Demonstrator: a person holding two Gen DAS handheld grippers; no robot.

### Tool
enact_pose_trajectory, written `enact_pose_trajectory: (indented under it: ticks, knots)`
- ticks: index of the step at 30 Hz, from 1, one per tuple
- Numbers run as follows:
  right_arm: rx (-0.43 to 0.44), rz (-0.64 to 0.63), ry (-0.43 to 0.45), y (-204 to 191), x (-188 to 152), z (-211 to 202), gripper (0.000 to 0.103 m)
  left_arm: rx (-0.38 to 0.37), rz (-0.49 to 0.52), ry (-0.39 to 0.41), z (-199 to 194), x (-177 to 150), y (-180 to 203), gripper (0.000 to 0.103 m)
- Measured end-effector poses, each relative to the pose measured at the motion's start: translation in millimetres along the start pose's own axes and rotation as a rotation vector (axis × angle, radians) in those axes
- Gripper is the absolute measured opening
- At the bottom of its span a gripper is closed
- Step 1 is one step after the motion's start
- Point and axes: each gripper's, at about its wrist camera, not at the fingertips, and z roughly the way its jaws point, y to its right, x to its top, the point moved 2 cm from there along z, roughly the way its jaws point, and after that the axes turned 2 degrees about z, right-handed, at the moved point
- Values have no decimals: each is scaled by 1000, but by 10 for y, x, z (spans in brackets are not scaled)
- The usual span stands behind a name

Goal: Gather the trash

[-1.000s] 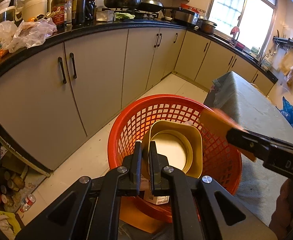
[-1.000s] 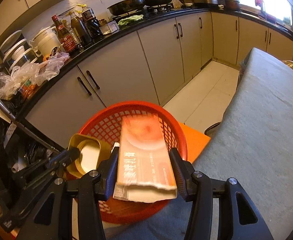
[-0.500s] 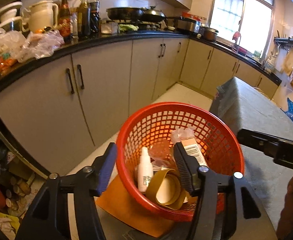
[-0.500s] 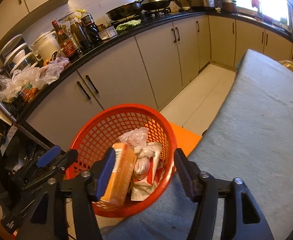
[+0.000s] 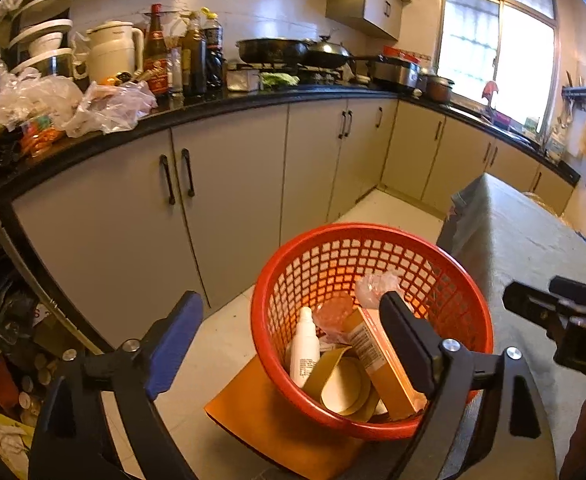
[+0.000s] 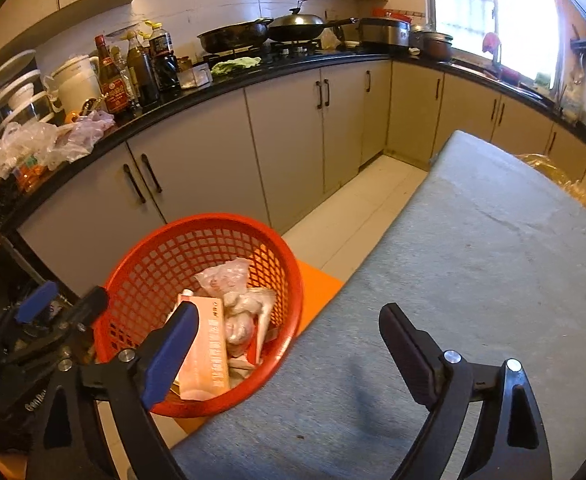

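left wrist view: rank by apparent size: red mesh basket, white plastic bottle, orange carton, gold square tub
1. Red mesh plastic basket, largest by far.
2. Orange cardboard carton, though a gripper finger hides part of it.
3 and 4. Gold square tub and white plastic bottle: too alike to rank, both partly hidden.

Both grippers now empty, jaws opening: the gold tin (image 5: 343, 384) has left the left gripper (image 5: 289, 344) and the pink carton (image 6: 207, 352) the right gripper (image 6: 289, 350); both lie in the red basket (image 5: 373, 236)
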Motion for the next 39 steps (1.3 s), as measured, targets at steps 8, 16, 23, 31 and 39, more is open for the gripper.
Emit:
enact_pose_trajectory:
  ticks: [8, 16, 23, 31, 39]
  knots:
    - [-38, 4, 11, 98, -63, -100, 96, 104, -27, 23, -115, -15, -68, 94]
    - [-78, -6, 63, 209, -251, -441, 97, 217, 2, 93, -457, -172, 26, 100]
    - [-171, 4, 186, 451, -658, -1047, 101, 218, 83, 186, -871, -419, 296, 103]
    - [-245, 62, 274, 717, -1182, -1589, 102, 221, 110, 240, -1162, -602, 555, 103]
    - [-280, 95, 307, 844, -1364, -1791, 102, 154, 136, 258, -1285, -689, 813, 103]
